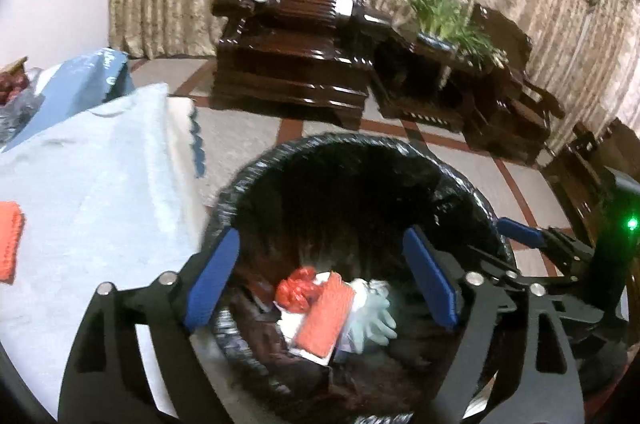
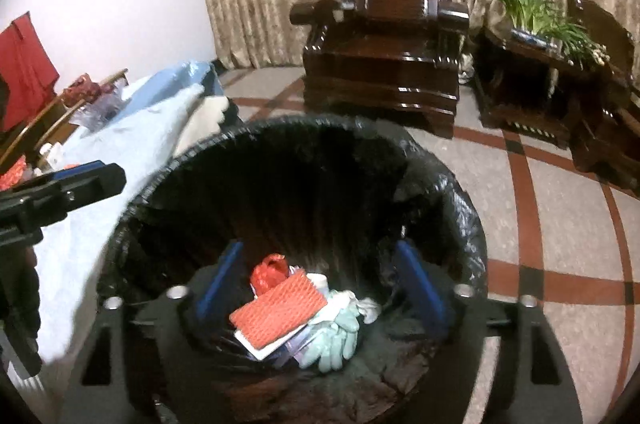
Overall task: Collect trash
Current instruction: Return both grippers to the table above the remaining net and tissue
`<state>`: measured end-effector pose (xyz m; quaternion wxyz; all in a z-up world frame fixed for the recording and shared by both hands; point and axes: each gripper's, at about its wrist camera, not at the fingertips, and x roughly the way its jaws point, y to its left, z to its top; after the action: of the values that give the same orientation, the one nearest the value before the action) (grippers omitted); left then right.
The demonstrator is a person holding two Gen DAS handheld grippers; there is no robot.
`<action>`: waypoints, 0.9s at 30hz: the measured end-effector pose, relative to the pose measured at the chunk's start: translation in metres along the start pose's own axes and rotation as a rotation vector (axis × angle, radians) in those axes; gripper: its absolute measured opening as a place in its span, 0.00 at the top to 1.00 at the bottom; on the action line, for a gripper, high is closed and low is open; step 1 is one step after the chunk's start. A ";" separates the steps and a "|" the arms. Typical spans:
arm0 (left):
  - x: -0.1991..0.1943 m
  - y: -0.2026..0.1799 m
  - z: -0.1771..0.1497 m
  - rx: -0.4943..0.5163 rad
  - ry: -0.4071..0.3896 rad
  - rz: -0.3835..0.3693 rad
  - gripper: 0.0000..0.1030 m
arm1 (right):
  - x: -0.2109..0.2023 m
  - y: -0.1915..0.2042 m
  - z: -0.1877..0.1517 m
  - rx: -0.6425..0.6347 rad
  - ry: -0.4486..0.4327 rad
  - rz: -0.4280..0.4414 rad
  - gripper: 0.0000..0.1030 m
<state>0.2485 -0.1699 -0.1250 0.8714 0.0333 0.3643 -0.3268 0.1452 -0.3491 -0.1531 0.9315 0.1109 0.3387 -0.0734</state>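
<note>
A bin lined with a black bag (image 1: 320, 139) (image 2: 280, 123) stands on the floor beside the table. Inside it lie an orange foam net (image 1: 326, 316) (image 2: 280, 312), a red plastic bag (image 1: 298, 290) (image 2: 269, 272), pale green gloves (image 1: 372, 316) (image 2: 340, 340) and white paper. My left gripper (image 1: 320, 240) hangs over the bin's left side, open, with nothing between its blue pads. My right gripper (image 2: 320, 252) hangs over the bin's mouth, also open and holding nothing. Another orange foam piece (image 1: 10, 244) lies on the table at the far left.
The table under a light blue cloth (image 1: 100, 183) (image 2: 120, 151) touches the bin's left side and carries bags and clutter at its far end. A dark wooden armchair (image 1: 292, 35) (image 2: 384, 39) and a side table with a green plant (image 1: 444, 19) (image 2: 532, 7) stand before the curtain.
</note>
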 end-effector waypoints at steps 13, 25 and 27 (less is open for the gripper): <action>-0.107 0.077 -0.011 -0.131 -0.155 0.226 0.11 | -0.032 0.080 0.032 -0.104 -0.140 0.133 0.06; -0.186 0.165 -0.046 -0.224 -0.210 0.480 0.11 | -0.004 0.204 0.039 -0.221 -0.147 0.294 0.06; -0.194 0.181 -0.053 -0.239 -0.210 0.518 0.11 | 0.006 0.223 0.039 -0.226 -0.141 0.320 0.06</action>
<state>0.2223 0.0940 -0.0689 0.9564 -0.0117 0.2874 -0.0500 0.2209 -0.1441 -0.0926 0.9591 0.0525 0.2569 0.1064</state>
